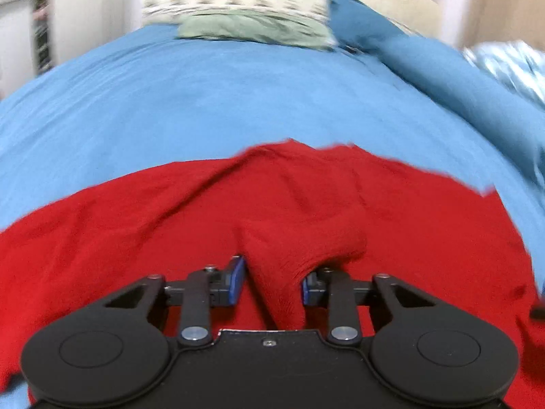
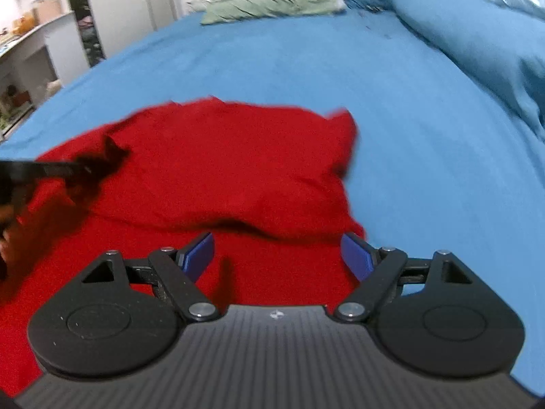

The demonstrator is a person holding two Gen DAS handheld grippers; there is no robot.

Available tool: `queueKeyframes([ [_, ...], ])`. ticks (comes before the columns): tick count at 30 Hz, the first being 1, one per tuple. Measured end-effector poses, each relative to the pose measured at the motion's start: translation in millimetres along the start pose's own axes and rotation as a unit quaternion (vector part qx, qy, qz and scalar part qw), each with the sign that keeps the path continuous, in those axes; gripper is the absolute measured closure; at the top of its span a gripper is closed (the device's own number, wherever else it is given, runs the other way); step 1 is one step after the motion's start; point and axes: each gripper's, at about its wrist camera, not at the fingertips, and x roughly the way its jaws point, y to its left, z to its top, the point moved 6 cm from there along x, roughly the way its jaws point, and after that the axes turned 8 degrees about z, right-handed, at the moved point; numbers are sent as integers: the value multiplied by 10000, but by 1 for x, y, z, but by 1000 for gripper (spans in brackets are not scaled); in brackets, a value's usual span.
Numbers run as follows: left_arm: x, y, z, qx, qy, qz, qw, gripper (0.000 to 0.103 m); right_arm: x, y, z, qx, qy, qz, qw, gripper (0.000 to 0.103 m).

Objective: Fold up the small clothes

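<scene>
The fold of the red garment (image 1: 306, 204) is under way on the blue bed (image 1: 204, 102). The left gripper (image 1: 274, 281) pinches a ridge of its cloth between the blue pads (image 1: 238, 279). The right gripper (image 2: 279, 255) hovers low over the near edge, jaws spread and empty. Next, the right probably needs its own hold on that edge, though blur hides the hem. Both point forward across the bed.

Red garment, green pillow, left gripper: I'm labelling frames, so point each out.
red garment (image 2: 211, 156): right wrist view, flat middle.
green pillow (image 1: 252, 29): left wrist view, top face.
left gripper (image 1: 273, 281): left wrist view, between fingertips, gripping a fold.
</scene>
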Motion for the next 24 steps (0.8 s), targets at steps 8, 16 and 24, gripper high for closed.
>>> queueKeyframes([
  [8,-5,39,-7,-943,-109,-280,9951,71,12,-8,-8,433,-20,28,9991,6],
  [16,-25,43,-2,-911,-565,-154,9941,99,25,-3,-8,16,-149,-439,9989,6],
  [24,-36,69,-1,-844,-714,-3,9939,99,30,-25,4,-161,-280,-1205,9922,22],
])
